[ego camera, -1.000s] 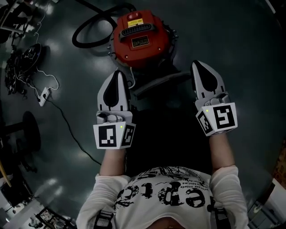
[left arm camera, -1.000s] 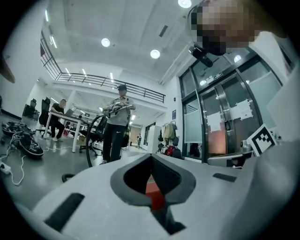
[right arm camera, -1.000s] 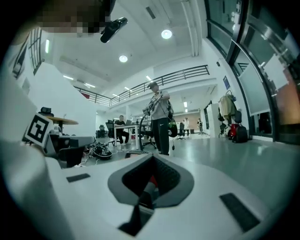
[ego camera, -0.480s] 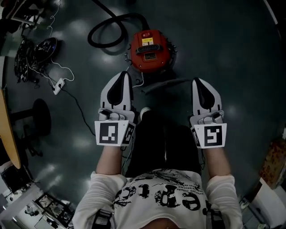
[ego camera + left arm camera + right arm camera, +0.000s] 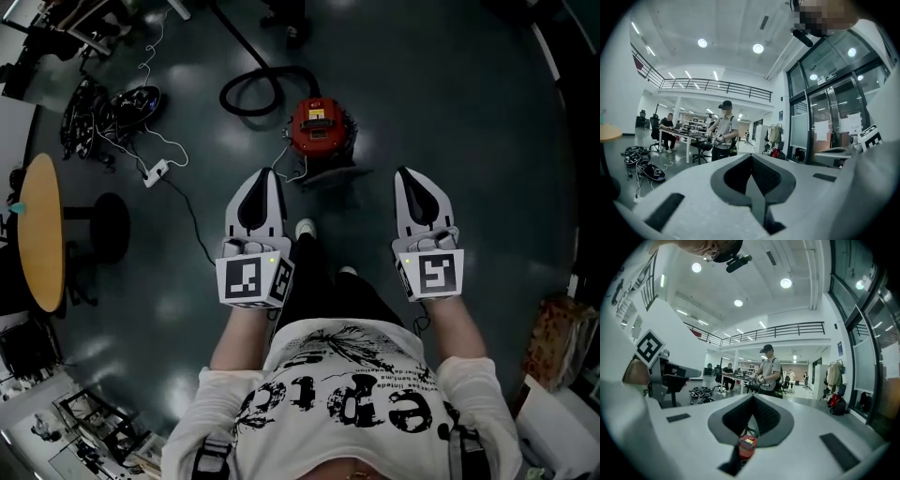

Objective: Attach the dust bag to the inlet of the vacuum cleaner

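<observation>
Dark floor (image 5: 469, 112) — left tool (image 5: 264, 175), right tool (image 5: 406, 174) closed, empty.

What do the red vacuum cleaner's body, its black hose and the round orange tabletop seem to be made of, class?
Red vacuum cleaner body: probably moulded plastic; a smooth, evenly red shell. Black hose: flexible plastic or rubber, since it lies in a loop. Round orange tabletop: possibly wood or laminate; even, matte colour.
</observation>
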Motion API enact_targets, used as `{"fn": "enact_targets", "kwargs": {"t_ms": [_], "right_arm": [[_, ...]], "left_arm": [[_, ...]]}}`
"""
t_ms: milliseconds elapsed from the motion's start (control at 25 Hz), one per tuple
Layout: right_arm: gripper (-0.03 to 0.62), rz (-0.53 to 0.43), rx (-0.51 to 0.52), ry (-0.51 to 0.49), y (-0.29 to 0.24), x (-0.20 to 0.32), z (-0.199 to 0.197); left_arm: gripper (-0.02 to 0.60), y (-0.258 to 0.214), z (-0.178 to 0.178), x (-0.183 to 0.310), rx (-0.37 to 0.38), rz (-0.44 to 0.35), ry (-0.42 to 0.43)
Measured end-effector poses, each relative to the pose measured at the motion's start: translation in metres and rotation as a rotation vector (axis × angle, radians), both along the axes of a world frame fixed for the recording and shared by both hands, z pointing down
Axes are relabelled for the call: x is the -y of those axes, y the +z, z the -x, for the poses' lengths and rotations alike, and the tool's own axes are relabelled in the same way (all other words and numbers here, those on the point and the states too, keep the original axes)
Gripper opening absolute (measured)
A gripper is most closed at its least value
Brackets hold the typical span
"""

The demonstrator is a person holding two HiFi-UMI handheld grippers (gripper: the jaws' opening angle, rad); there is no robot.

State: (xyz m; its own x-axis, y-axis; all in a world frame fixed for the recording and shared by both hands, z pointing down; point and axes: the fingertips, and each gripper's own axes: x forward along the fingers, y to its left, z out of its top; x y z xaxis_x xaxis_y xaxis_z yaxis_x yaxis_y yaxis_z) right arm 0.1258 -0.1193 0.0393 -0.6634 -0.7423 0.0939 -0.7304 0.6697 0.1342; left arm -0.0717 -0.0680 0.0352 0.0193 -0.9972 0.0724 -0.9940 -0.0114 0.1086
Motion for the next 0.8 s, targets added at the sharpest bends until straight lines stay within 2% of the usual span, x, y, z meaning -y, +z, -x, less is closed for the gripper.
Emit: {"fn": "enact_targets", "kwargs": {"t_ms": [200,320,440,600,800], "right_arm": [[0.003,-0.013,0.015,-0.011,-0.037,-0.043,-0.012],[0.003,-0.001,0.036,-0.010,-0.044,-0.064,-0.016],[0.003,-0.022,0.047,-0.009,-0.049,-0.083,-0.016],[0.003,-0.059,0.059,-0.001,-0.053,-0.102,-0.013],[0.002,-0.047,0.068,-0.001,-0.045,-0.116,-0.015]], "left_arm": [[0.003,-0.050,-0.021,-0.048,0.039,-0.066,0.013],[0.003,-0.062,-0.029,-0.071,0.023,-0.086,0.022],[0.003,-0.064,-0.030,-0.091,0.008,-0.092,0.022],[0.003,-0.058,-0.029,-0.114,0.026,-0.098,0.013],[0.003,-0.044,-0.028,-0.131,0.033,-0.075,0.013]]}}
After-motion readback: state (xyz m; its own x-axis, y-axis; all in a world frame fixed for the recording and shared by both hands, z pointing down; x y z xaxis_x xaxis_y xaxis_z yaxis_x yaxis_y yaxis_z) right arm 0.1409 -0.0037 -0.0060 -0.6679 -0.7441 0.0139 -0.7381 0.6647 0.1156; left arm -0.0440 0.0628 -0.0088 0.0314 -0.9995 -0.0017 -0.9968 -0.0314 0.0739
